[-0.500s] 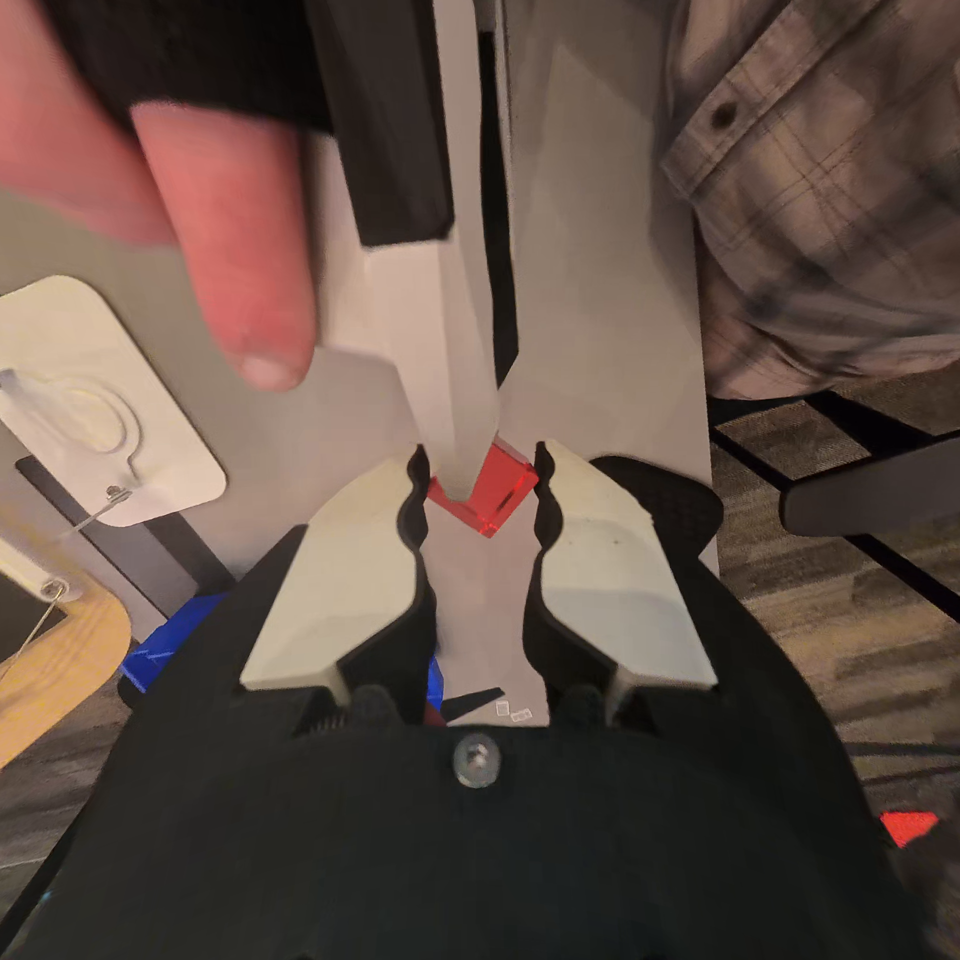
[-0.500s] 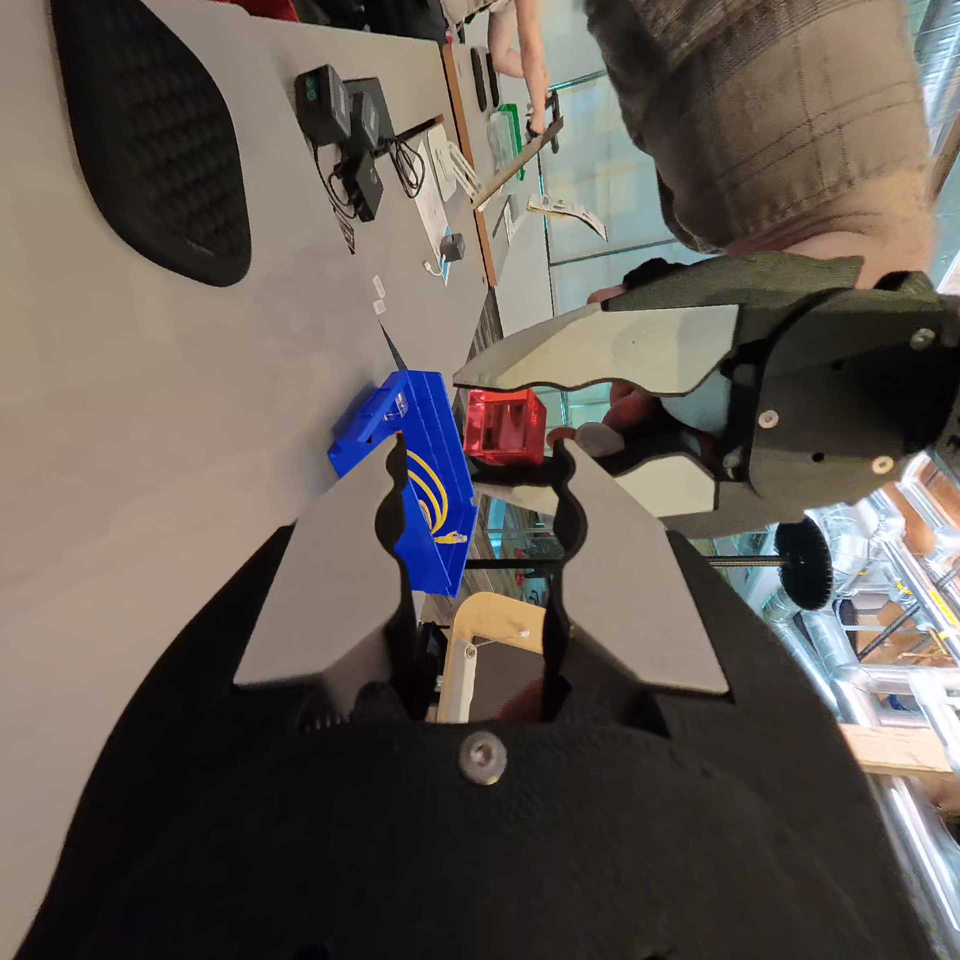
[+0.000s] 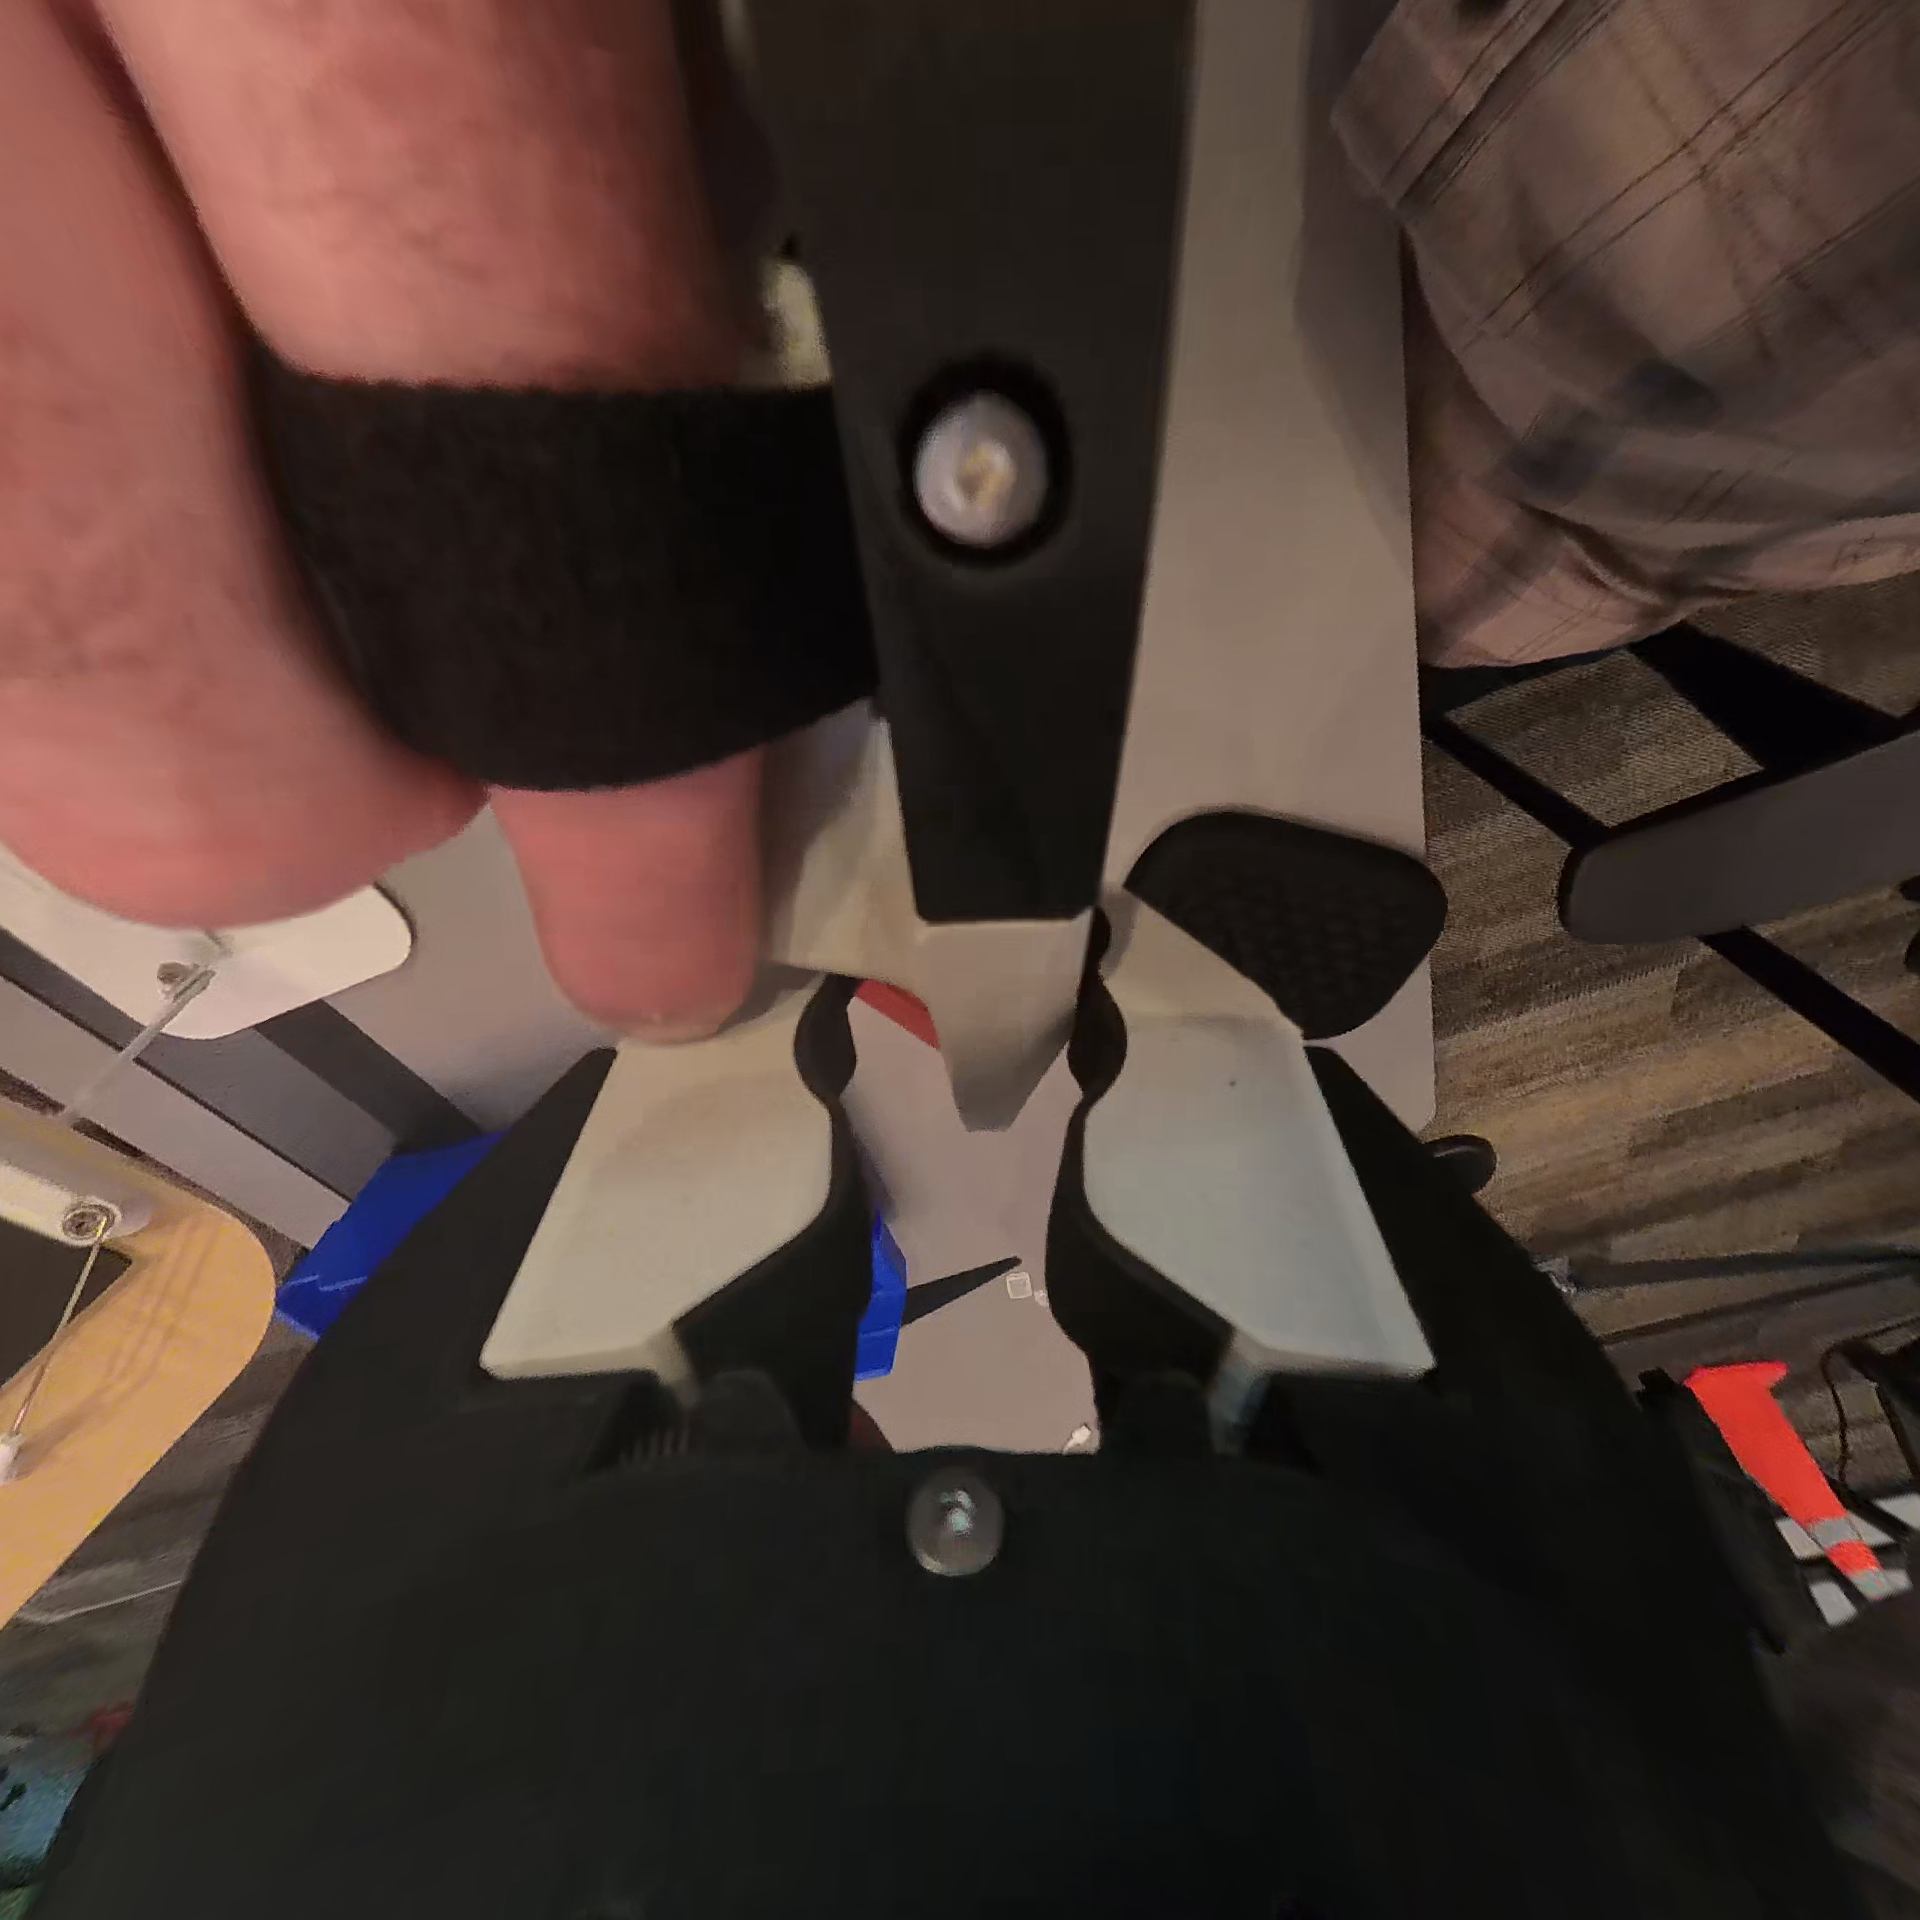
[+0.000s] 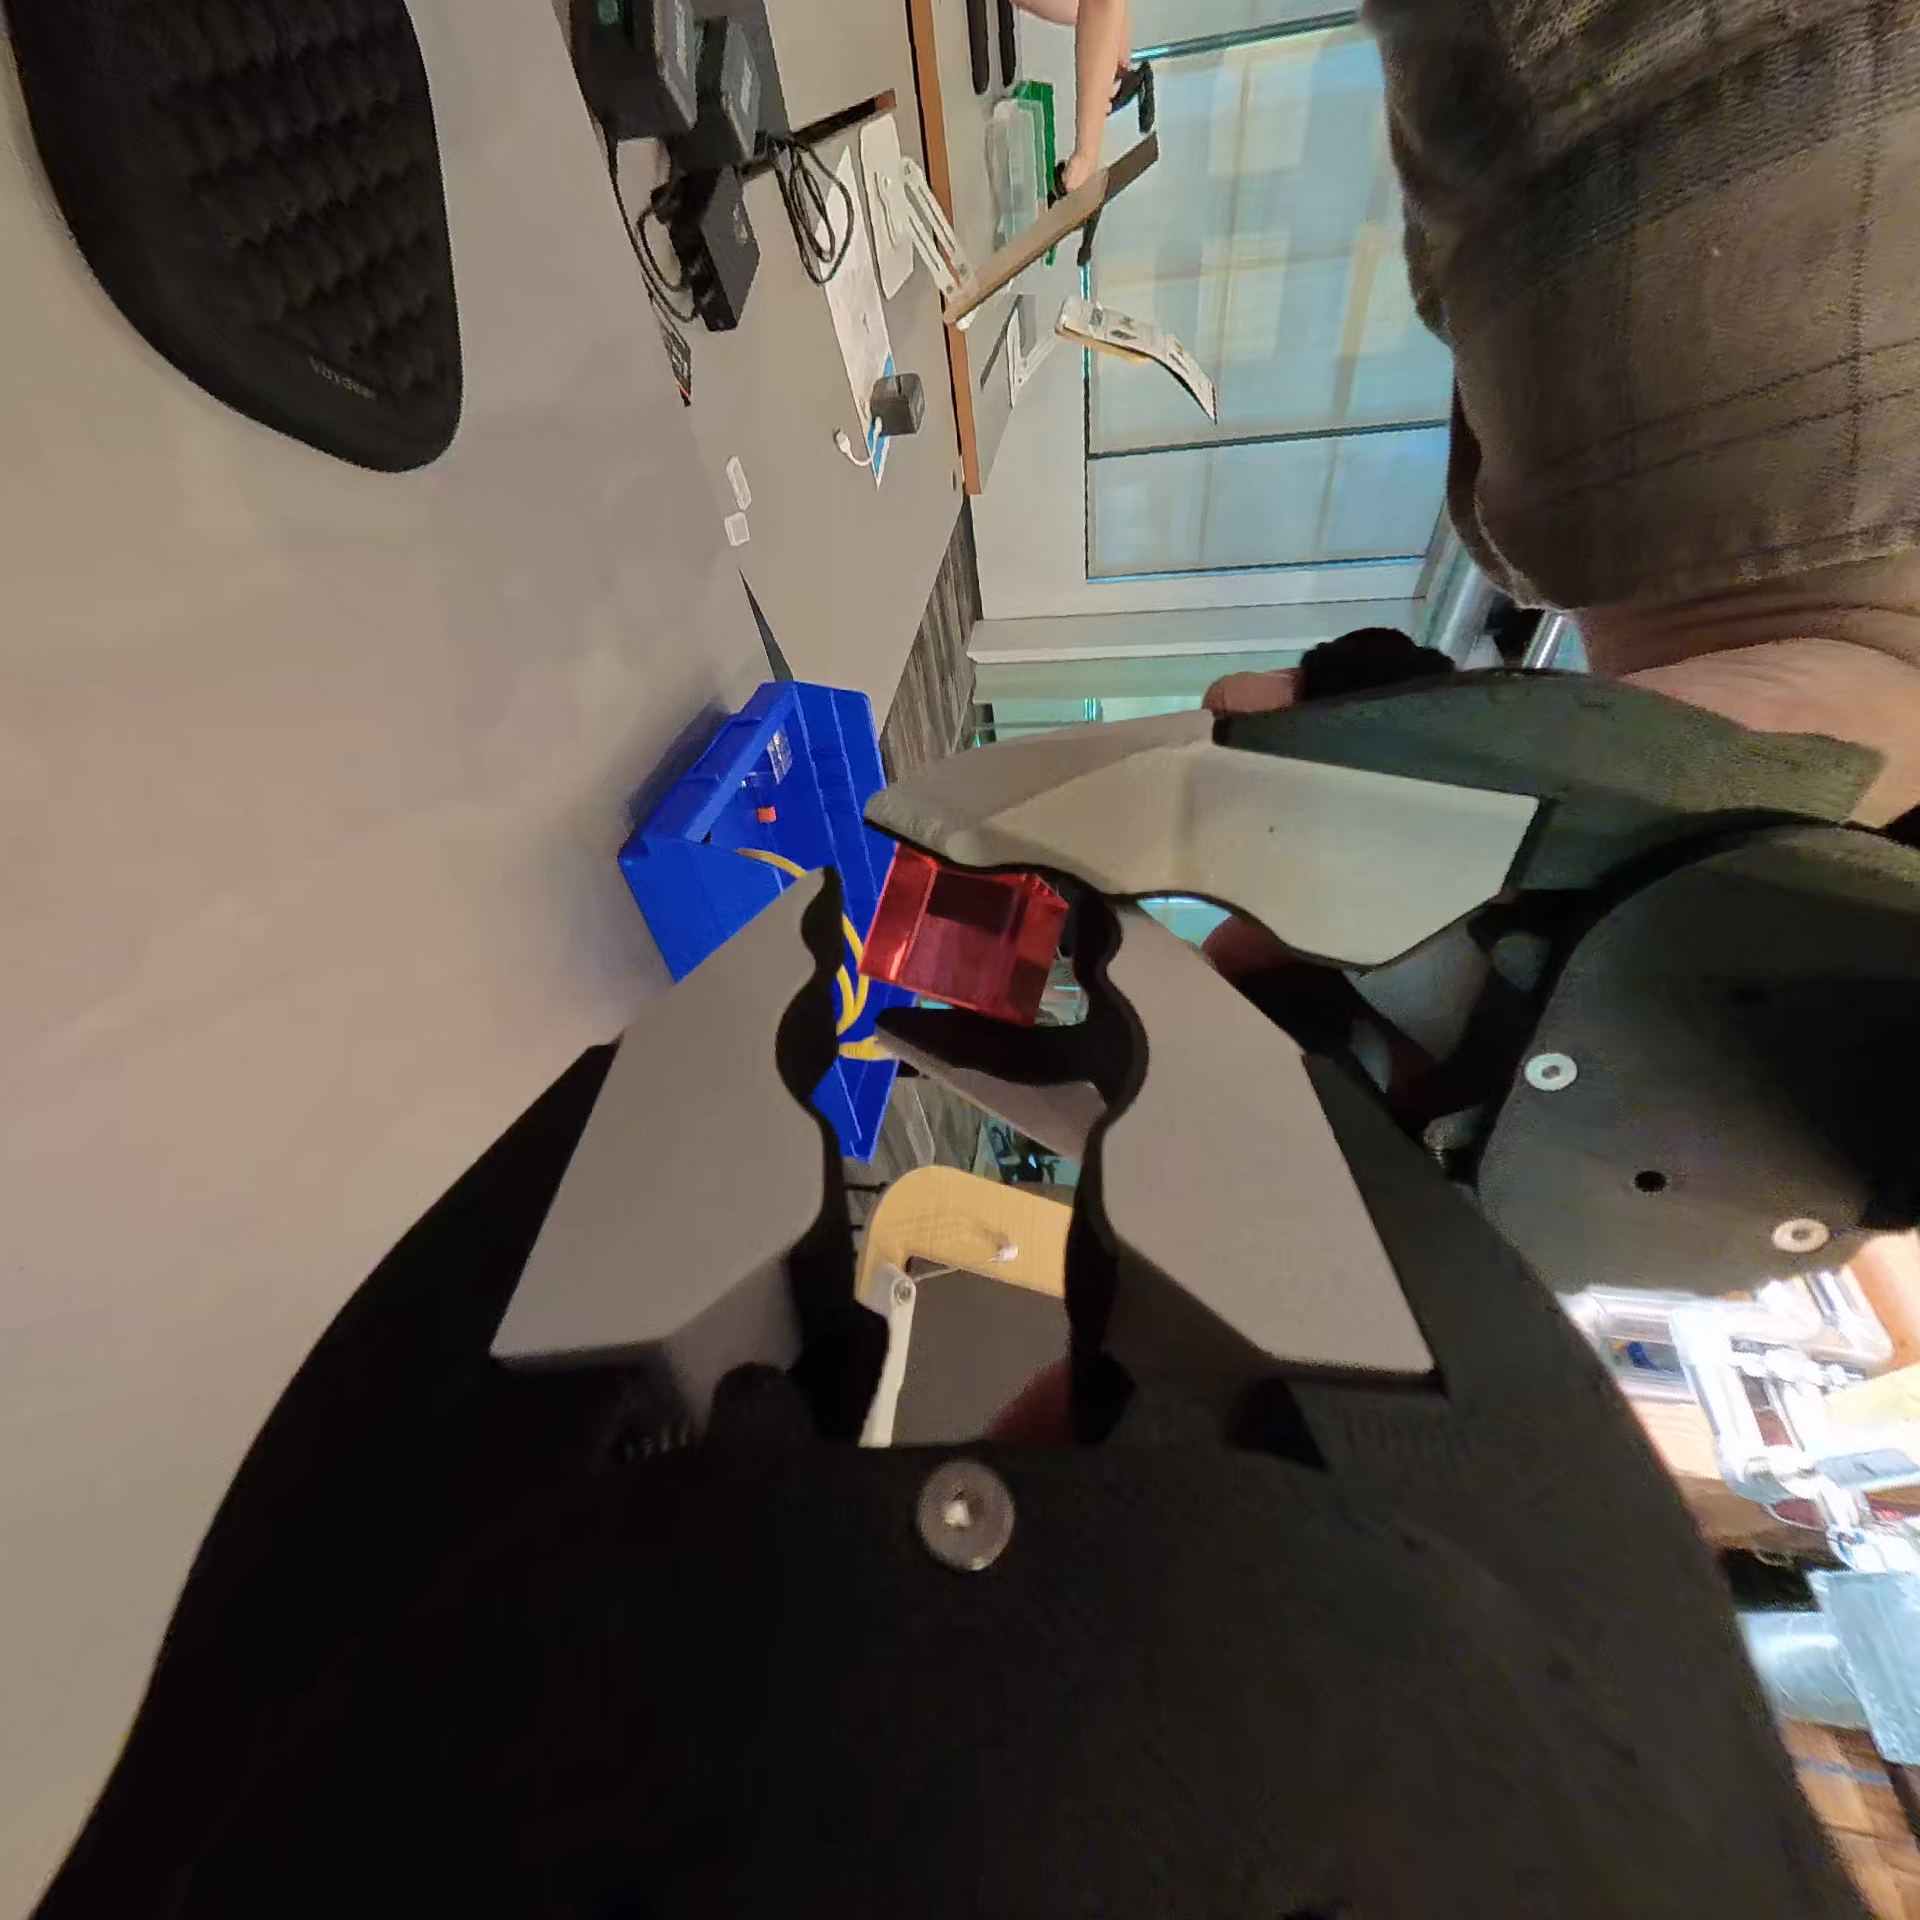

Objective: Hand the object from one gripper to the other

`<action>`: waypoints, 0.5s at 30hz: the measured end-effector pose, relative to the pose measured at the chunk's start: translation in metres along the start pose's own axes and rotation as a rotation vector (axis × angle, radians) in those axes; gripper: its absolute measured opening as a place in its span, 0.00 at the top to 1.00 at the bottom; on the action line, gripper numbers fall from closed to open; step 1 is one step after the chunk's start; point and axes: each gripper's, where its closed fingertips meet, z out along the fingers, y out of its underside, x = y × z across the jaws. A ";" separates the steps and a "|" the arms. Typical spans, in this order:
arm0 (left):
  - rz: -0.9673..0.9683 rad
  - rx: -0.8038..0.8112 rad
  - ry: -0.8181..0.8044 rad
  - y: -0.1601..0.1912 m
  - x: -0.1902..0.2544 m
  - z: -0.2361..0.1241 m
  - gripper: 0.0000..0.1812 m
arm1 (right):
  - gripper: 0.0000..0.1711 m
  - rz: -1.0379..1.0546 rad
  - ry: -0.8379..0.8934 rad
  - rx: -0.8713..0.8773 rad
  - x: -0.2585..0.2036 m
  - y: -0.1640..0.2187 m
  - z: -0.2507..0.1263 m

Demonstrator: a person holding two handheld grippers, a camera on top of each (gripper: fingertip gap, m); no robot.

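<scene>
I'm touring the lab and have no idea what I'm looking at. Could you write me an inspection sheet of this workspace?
Surface: grey tabletop, mostly bare.
Job's things: translucent red cube, held in the air.
Clutter: blue bin at the table edge, black textured pad, papers.
Grippers: left gripper shut on the red cube at its fingertips; right gripper open, its fingers straddling the cube crosswise.
Cables: yellow cable in the blue bin; black leads coiled by the black power adapters.
Surroundings: large windows, a person's plaid shirt, carpeted floor.
</scene>
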 end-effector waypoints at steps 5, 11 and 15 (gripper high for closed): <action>-0.004 -0.014 -0.001 0.002 -0.004 0.001 0.79 | 0.79 -0.026 0.010 -0.033 0.000 0.005 0.002; -0.005 -0.017 0.000 0.002 -0.006 0.001 0.79 | 0.80 -0.016 0.015 -0.030 0.002 0.007 0.002; -0.006 -0.011 -0.012 0.003 -0.009 -0.002 0.79 | 0.80 -0.006 0.038 -0.028 0.006 0.009 0.003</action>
